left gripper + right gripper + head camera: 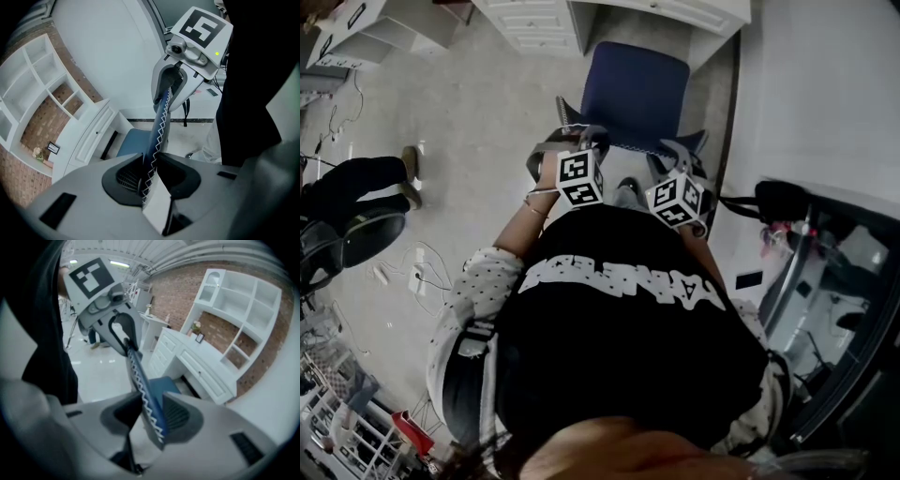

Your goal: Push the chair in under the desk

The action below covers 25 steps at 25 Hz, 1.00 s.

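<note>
Though unclear overhead, jaws on backrest (159,126).

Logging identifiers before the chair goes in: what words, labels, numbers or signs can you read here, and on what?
No text reads with confidence.
White block lettering on the person's black shirt: upside down and blurred, unreadable.
Small framed card on the desk: too small to read.
Left marker cube and right marker cube: black-and-white square patterns only, no words.
</note>
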### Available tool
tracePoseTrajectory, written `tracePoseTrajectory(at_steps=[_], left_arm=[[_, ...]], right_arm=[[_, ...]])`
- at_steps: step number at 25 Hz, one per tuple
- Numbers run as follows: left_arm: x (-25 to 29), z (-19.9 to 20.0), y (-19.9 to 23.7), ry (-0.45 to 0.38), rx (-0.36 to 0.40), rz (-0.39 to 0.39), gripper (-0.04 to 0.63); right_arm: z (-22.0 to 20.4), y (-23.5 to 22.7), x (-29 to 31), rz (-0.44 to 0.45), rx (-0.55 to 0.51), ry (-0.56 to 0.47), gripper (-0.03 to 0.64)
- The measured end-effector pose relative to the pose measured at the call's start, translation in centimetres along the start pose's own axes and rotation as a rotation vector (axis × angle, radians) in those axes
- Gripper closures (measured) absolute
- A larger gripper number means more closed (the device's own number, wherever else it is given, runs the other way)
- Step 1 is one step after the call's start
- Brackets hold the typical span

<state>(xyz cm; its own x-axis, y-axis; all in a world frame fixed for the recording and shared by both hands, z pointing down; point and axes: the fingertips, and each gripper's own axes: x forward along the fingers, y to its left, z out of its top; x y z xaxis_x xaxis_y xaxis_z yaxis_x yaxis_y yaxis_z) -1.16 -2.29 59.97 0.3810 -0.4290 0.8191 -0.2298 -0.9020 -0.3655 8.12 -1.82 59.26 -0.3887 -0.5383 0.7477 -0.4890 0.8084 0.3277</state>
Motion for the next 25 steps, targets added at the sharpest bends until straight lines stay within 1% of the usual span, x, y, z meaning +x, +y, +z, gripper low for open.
tracePoseTrajectory(at_steps=[14,25], left_arm=[[1.8,2.2,1.7,-0.003,-0.010,0.002,0.476],[4.1,3.2,5.1,0.022,-0.013,0.042,0.479]], right_arm=[[-0.9,-3.6,0.6,-0.012,-0.022,-0.016,0.457],[-0.8,-7.5,2.7,-0.024,-0.027,-0.031,0.456]])
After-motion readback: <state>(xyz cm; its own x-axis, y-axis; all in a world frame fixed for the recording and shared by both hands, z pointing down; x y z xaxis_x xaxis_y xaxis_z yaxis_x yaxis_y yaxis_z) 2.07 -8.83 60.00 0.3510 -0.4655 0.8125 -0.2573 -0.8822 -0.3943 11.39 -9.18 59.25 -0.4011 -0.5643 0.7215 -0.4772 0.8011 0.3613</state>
